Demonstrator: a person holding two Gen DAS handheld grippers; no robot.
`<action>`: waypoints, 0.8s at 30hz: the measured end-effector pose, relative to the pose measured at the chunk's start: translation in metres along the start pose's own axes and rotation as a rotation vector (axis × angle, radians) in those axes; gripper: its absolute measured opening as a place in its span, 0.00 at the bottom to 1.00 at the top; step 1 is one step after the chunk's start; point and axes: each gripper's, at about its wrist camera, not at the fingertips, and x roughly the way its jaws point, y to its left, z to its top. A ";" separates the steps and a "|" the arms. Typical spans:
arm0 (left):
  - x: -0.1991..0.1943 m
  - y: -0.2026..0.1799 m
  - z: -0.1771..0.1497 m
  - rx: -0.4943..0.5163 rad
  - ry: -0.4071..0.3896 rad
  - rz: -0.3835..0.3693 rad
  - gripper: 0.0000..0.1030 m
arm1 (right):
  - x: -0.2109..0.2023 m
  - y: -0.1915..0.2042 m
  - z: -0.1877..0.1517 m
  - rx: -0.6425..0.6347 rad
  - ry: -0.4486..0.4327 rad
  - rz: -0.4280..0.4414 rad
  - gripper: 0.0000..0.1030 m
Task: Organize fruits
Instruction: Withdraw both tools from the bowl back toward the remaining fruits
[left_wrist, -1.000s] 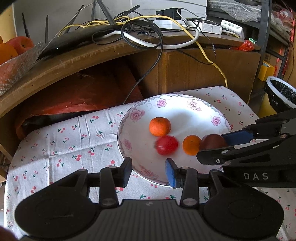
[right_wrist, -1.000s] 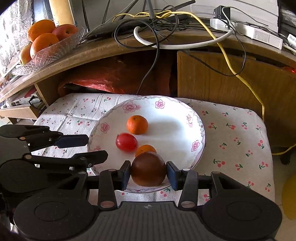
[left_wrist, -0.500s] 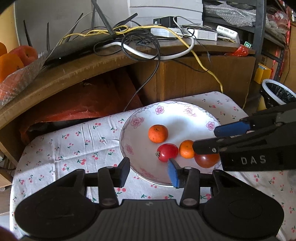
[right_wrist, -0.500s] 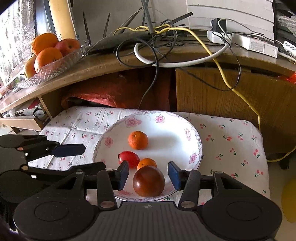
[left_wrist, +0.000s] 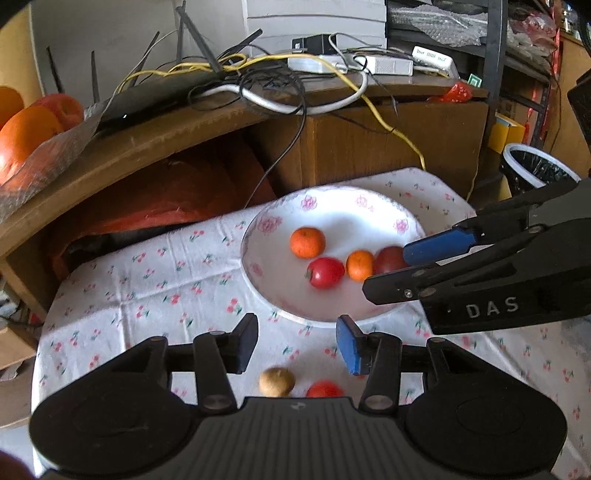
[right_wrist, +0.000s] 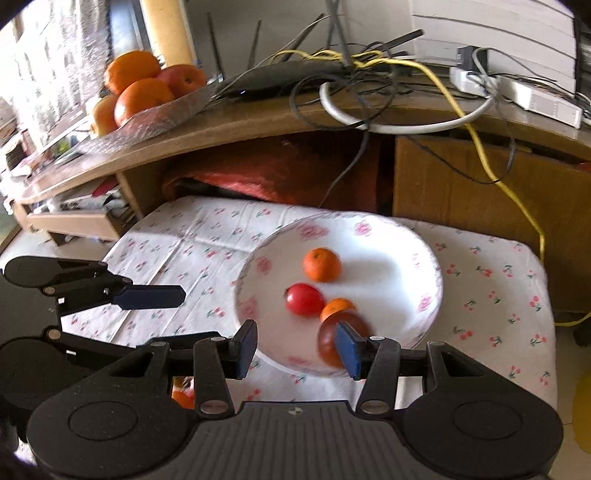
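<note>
A white flowered plate (left_wrist: 280, 218) (right_wrist: 402, 236) on the cherry-print cloth holds a large orange (left_wrist: 307, 242) (right_wrist: 322, 264), a red tomato (left_wrist: 326, 272) (right_wrist: 303, 298), a small orange (left_wrist: 359, 264) (right_wrist: 338, 306) and a dark red fruit (left_wrist: 388, 259) (right_wrist: 328, 345). On the cloth below the plate lie a tan round fruit (left_wrist: 277, 381) and a red fruit (left_wrist: 325, 389). My left gripper (left_wrist: 297, 343) is open and empty above those two. My right gripper (right_wrist: 293, 349) is open, pulled back at the plate's near rim, with the dark red fruit just behind its right finger.
A glass bowl (right_wrist: 147, 120) of oranges and an apple sits on the wooden desk (right_wrist: 258, 122) behind, amid tangled cables (left_wrist: 273, 85). A lined bin (left_wrist: 535, 173) stands at the far right. Bare cloth (left_wrist: 147, 280) lies left of the plate.
My right gripper let go of the dark red fruit on the plate and drew back, open. Both grippers rose and retreated, bringing the two fruits on the cloth into the left wrist view.
</note>
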 end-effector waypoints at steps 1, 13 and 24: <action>-0.001 0.002 -0.002 -0.003 0.006 0.000 0.52 | 0.001 0.002 -0.001 -0.005 0.007 0.006 0.43; -0.019 0.015 -0.043 -0.022 0.076 -0.074 0.52 | 0.006 0.021 -0.014 -0.054 0.071 0.052 0.43; -0.011 -0.002 -0.052 -0.011 0.123 -0.126 0.52 | 0.010 0.025 -0.021 -0.068 0.105 0.075 0.43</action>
